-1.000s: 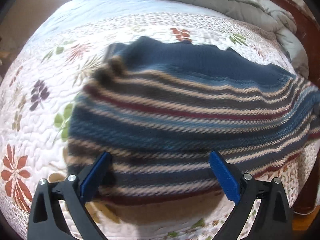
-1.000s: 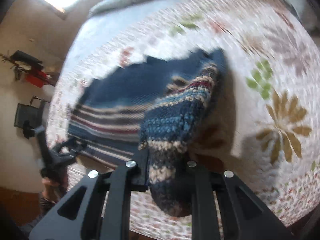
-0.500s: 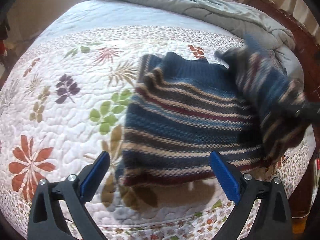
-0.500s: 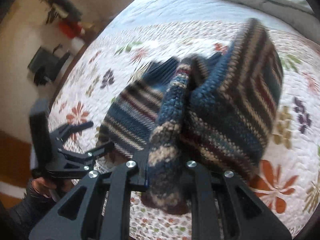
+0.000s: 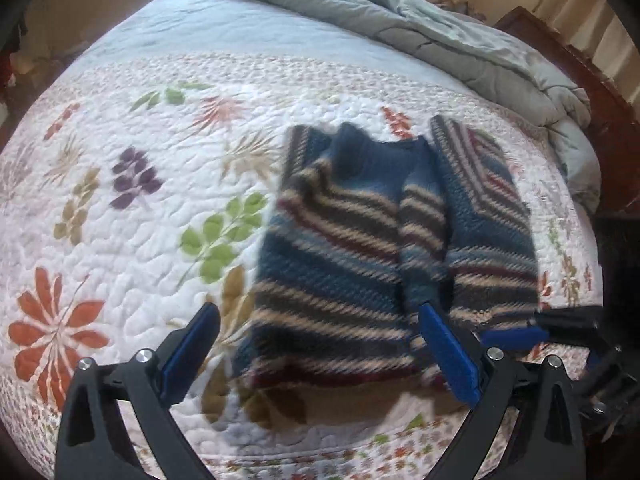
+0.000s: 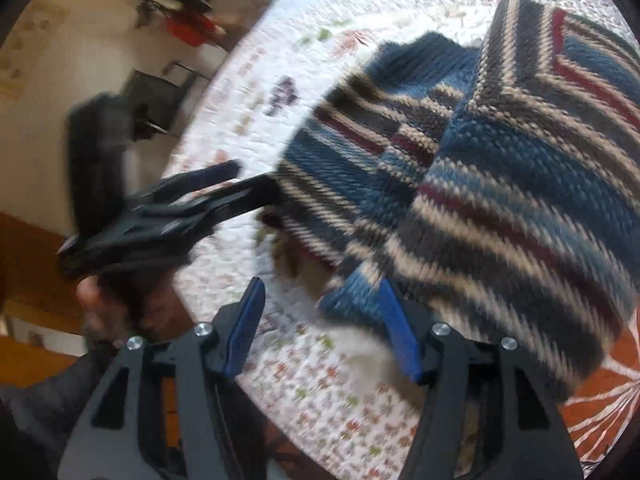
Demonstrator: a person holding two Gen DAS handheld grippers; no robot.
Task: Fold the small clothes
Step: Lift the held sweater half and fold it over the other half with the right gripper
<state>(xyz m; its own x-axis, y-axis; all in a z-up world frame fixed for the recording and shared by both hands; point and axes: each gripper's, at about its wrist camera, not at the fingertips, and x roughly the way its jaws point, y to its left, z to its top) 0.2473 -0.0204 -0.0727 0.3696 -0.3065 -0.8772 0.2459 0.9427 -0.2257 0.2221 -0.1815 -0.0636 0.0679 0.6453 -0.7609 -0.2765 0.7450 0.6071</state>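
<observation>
On the bed (image 5: 120,200), toward its right side, a small striped sweater (image 5: 340,272) lies on the flowery quilt. Its right part, with the sleeve (image 5: 424,232), is folded over onto the middle. The right tool (image 6: 320,328) has just been opening, and now its 2 blue pads stand apart with nothing squeezed between them. The near edge of the sweater lies just past them. The left tool (image 5: 316,352) is wide open too and holds nothing. It hangs over the near edge of the sweater.

I think the step now is to let go of this fold and get ready for the left side. To do it well, lift the right tool straight away so it does not drag the wool back. Then look at whether the folded part lies flat. Next, grab the left edge near the shoulder and bring it across to meet the first fold, so both sides match.
</observation>
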